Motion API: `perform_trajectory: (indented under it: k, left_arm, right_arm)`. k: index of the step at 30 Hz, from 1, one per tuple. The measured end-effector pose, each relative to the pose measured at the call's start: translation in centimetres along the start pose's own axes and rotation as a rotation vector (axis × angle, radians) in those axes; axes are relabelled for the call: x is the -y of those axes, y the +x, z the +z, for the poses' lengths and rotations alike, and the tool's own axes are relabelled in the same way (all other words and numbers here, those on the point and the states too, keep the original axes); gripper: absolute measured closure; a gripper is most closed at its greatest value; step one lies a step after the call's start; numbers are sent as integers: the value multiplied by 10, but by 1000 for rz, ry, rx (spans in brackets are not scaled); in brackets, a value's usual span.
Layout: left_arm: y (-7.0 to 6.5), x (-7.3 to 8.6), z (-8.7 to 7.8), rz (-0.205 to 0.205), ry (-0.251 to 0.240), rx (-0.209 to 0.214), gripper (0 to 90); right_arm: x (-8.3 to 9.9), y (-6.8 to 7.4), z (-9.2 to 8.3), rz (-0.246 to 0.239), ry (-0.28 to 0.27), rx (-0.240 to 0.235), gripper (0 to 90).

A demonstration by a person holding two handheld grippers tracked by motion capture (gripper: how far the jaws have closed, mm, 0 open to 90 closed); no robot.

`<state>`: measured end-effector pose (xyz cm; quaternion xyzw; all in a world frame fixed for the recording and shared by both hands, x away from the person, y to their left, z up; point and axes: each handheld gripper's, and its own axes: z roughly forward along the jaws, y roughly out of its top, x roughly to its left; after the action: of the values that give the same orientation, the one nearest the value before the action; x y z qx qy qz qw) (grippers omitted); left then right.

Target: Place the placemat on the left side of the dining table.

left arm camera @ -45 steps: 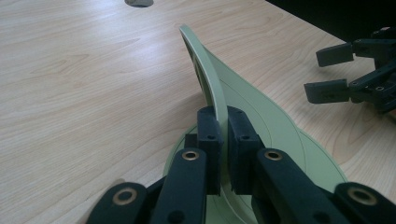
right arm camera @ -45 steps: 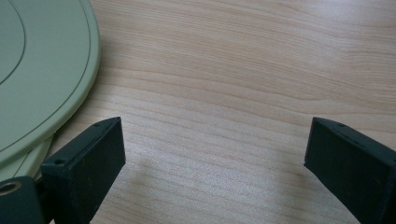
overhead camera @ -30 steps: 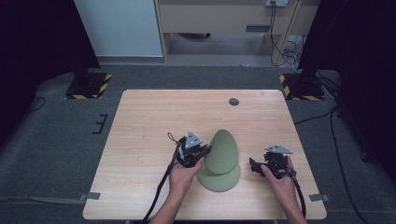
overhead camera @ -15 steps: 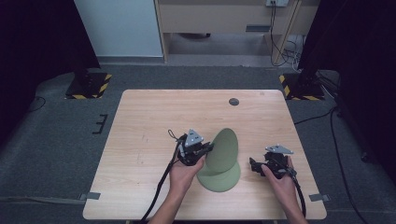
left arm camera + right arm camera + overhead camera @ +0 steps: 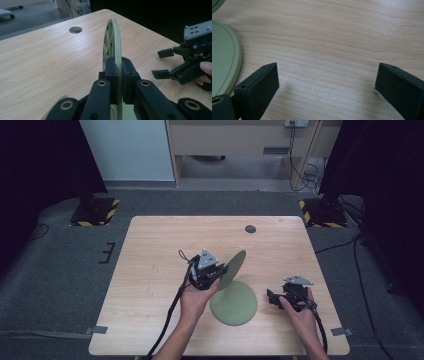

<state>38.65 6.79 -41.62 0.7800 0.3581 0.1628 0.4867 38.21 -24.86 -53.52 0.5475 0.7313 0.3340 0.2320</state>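
Observation:
Two round pale green plates are on the wooden table. One green plate lies flat near the front edge; its rim also shows in the right gripper view. The other green plate stands on edge above it, tilted up, with its ribbed underside facing left. My left gripper is shut on the rim of this raised plate, and its jaws pinch the rim from both sides. My right gripper rests on the table right of the flat plate, open with nothing between its fingers.
A round cable hole is in the table's far side, also seen as a hole in the left gripper view. Bare wood lies left and behind the plates. Black-and-yellow stand bases sit on the floor beyond the table.
My left gripper has risen and lifted the upper plate off the lower one, tipping it up on edge. The right gripper has stayed where it was.

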Motion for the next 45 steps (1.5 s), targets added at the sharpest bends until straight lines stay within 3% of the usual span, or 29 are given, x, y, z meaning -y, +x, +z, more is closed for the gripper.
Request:
perform_trajectory:
  k: [24, 45]
  left_arm:
    - [28, -17, -9, -21, -18, -110, 857]
    - [55, -10, -27, -43, -9, -184, 858]
  right_arm:
    - [1, -3, 2, 6, 8, 20, 57]
    - [1, -6, 0, 17, 4, 26, 55]
